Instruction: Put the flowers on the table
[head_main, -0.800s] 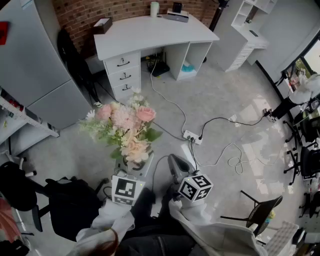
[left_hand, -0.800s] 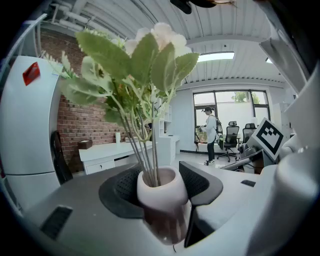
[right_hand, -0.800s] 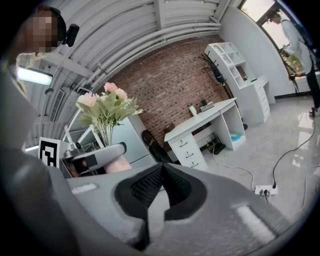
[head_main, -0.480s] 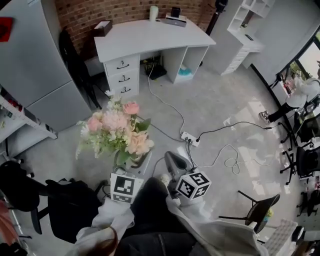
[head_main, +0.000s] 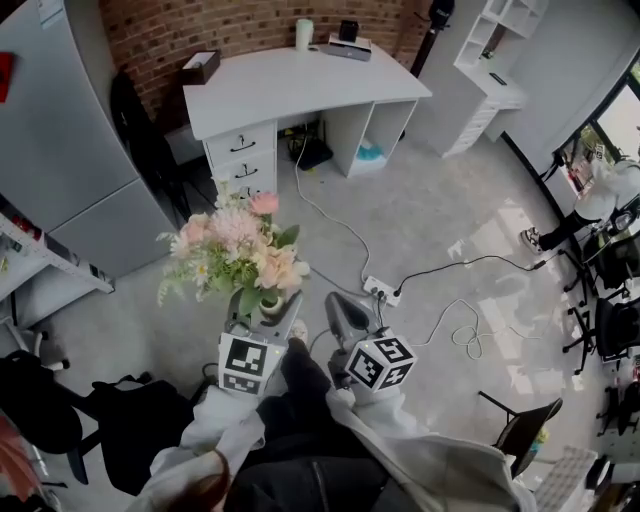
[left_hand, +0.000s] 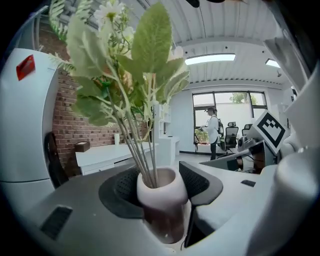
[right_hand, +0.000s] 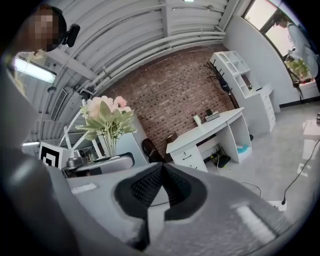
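A bunch of pink and cream flowers (head_main: 237, 250) with green leaves stands in a small white vase (left_hand: 159, 196). My left gripper (head_main: 264, 318) is shut on that vase, its dark pads pressing both sides, and holds it upright above the floor. In the right gripper view the flowers (right_hand: 106, 119) show at the left. My right gripper (head_main: 345, 318) hangs beside the left one, shut with nothing in it. The white table (head_main: 300, 78) stands ahead against the brick wall, some way off.
A tissue box (head_main: 201, 66), a white cup (head_main: 304, 33) and a dark device (head_main: 347, 40) lie on the table. A power strip (head_main: 381, 292) and cables (head_main: 455, 320) trail over the floor. A grey cabinet (head_main: 70, 150) stands left, black chairs (head_main: 130, 420) near my feet.
I have moved closer to the table, and the flowers have shifted slightly right and up in the head view. Both grippers keep the same hold.
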